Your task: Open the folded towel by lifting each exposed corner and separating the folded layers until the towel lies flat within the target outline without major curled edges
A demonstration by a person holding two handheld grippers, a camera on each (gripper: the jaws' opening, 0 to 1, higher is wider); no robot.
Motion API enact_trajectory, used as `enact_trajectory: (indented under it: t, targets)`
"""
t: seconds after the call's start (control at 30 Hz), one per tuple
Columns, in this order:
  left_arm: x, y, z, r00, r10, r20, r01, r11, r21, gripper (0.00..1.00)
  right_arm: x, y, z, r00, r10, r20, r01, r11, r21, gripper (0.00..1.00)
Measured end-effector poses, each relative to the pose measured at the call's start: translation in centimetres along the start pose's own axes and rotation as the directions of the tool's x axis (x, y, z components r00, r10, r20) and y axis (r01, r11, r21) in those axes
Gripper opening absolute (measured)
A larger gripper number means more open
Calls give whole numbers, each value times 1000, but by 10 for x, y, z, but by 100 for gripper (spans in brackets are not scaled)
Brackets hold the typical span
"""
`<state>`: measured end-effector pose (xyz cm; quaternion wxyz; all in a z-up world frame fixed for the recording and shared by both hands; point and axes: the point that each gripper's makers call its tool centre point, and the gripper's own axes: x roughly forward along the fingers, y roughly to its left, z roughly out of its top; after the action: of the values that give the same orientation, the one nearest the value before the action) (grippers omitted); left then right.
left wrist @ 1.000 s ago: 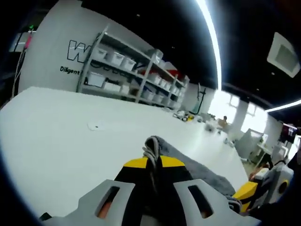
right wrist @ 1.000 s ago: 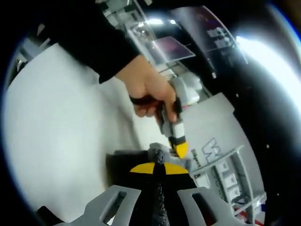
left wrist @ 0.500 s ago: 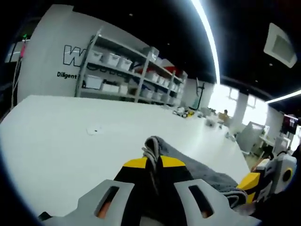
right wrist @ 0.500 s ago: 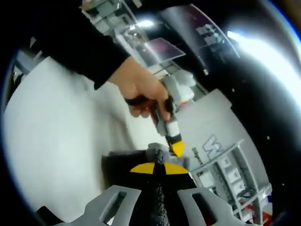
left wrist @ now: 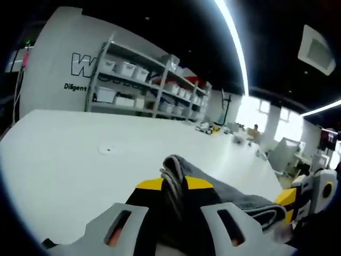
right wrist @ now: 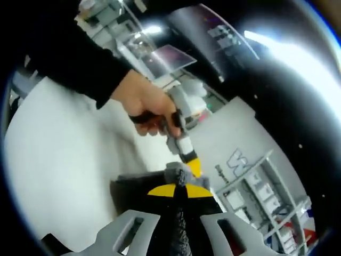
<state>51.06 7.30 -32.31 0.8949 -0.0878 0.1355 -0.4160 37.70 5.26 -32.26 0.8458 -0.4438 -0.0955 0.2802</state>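
Observation:
A grey towel (left wrist: pixel 229 194) hangs lifted above the white table (left wrist: pixel 69 170), stretched between the two grippers. My left gripper (left wrist: pixel 173 184) is shut on one bunched corner of it, which pokes up between the yellow-tipped jaws. In the right gripper view, my right gripper (right wrist: pixel 177 188) is shut on another corner of the towel (right wrist: pixel 133 186), whose edge runs off to the left. The left gripper (right wrist: pixel 186 157) shows there too, held by a person's hand (right wrist: pixel 146 104) just beyond the towel corner. At the right edge of the left gripper view the right gripper (left wrist: pixel 298 205) pinches the towel's far end.
Shelving (left wrist: pixel 149 88) with white bins stands against the wall behind the table. A small mark (left wrist: pixel 106 150) lies on the table surface. More tables and clutter (left wrist: pixel 234 136) sit further back. A black sleeve (right wrist: pixel 69 58) crosses the right gripper view.
The towel stays pinched in both grippers. The left gripper and hand have drifted a little up and left in the right gripper view, so the towel spans slightly wider.

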Motion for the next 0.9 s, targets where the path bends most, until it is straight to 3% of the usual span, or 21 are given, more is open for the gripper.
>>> enact_trajectory:
  t: [0.33, 0.63, 0.73, 0.9]
  targets:
    - [-14, 7, 4, 1000, 6, 16, -5, 999, -49, 21, 0, 1, -2, 1000, -1, -6, 1, 1000, 18, 0]
    - [-17, 13, -30, 995, -36, -97, 25, 993, -117, 24, 1, -1, -2, 1000, -11, -11, 11, 999, 33, 0]
    - [-21, 10, -25, 997, -64, -53, 52, 979, -197, 24, 0, -5, -2, 1000, -27, -14, 27, 999, 43, 0]
    - [-28, 3, -29, 990, -128, -55, 108, 955, -275, 24, 0, -10, -3, 999, -42, -18, 43, 997, 59, 0]
